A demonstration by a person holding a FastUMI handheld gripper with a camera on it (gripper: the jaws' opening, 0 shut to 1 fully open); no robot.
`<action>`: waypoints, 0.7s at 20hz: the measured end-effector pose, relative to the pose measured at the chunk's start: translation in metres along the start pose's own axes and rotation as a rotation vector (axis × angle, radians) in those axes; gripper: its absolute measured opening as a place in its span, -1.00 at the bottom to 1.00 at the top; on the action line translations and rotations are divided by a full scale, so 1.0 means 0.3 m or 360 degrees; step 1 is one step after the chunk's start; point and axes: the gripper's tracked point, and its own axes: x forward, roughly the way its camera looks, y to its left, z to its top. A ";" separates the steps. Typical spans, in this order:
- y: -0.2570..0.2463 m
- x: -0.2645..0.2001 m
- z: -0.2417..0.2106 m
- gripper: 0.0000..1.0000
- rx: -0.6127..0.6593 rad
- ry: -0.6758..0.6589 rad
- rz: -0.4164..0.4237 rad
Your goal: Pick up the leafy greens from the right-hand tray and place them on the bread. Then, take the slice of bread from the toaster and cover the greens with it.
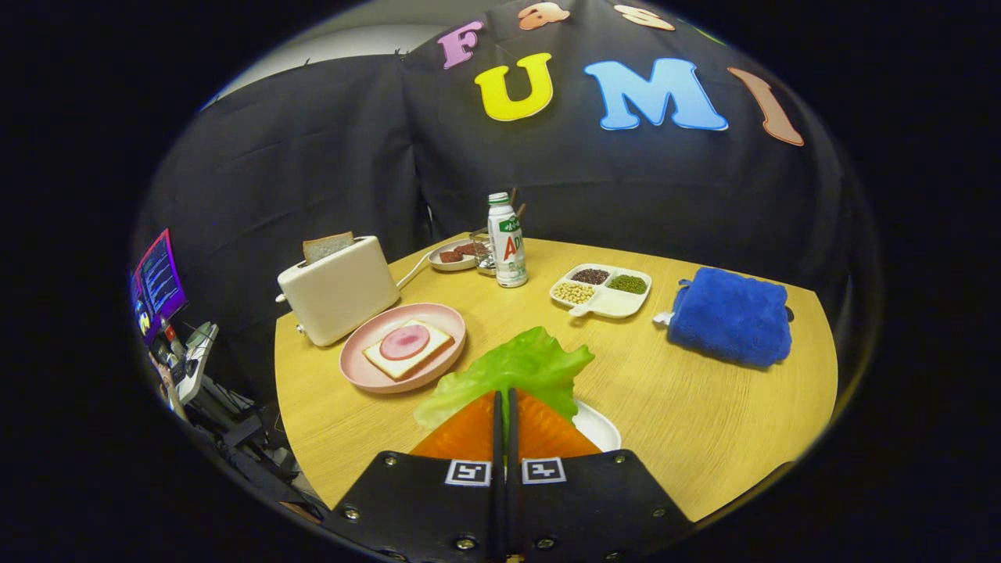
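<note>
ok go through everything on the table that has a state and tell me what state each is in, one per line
gripper: shut on the lettuce
lettuce: pinched between the fingers, lifted above the white tray
toaster: bread slice sticking up from the slot
pink plate: holds bread topped with a ham slice, uncovered
bottle: upright, capped
divided dish: three sections filled
blue towel: folded

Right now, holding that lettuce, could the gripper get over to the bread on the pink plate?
Probably yes. The gripper is shut on the lettuce, and the bread lies just ahead to the fingers' left on the plate, with bare table between.
</note>
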 end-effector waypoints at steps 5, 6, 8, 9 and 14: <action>0.145 0.056 0.060 -0.99 -0.0072 -0.0049 0.0103; 0.176 0.075 0.067 -0.99 -0.0089 -0.0047 0.0125; 0.228 0.120 0.076 -0.99 -0.0125 -0.0034 0.0155; 0.253 0.145 0.082 -0.99 -0.0130 -0.0028 0.0171; 0.361 0.308 0.074 -0.99 -0.0182 0.0022 0.0249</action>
